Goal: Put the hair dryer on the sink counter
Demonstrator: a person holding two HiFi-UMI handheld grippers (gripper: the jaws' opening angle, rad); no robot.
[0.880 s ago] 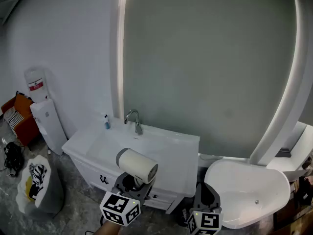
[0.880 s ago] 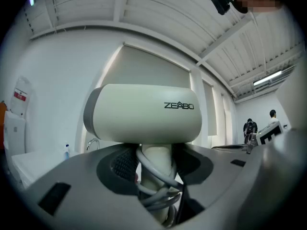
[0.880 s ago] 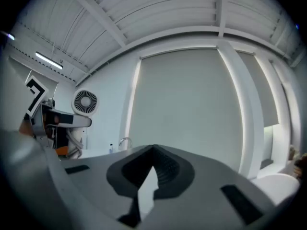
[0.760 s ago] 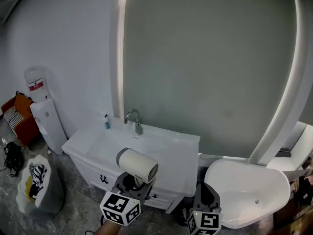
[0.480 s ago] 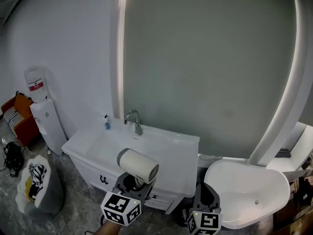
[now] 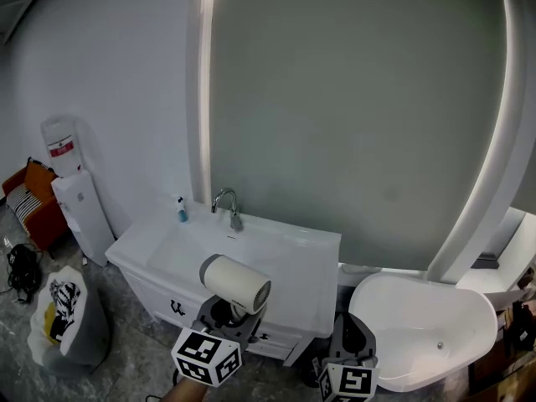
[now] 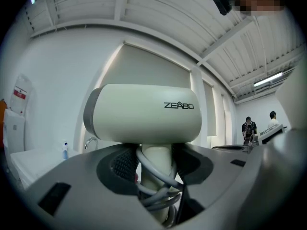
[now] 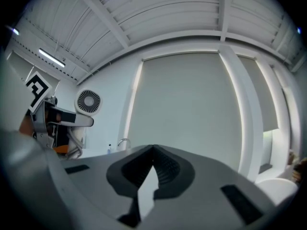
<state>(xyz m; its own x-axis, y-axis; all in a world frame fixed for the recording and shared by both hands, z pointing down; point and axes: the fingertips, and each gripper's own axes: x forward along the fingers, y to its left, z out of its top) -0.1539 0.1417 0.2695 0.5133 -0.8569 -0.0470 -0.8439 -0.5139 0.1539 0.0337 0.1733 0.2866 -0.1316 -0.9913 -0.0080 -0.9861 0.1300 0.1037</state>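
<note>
A chrome faucet (image 6: 228,206) is standing beyond the left hand-held gripper (image 6: 227,311), with a small blue bottle (image 6: 181,210) sitting just left of the faucet. Far to that gripper's left, a white water dispenser (image 6: 74,199) is standing by the wall (image 6: 117,99), and a patterned bag (image 6: 65,312) is slumping on the floor (image 6: 134,358). A white bathtub (image 6: 427,329) is lying just right of the right hand-held gripper (image 6: 352,335).

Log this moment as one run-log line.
phase: carrying | left gripper: shut on hair dryer handle | right gripper: shut, empty | hair dryer: not yet on sink counter
</note>
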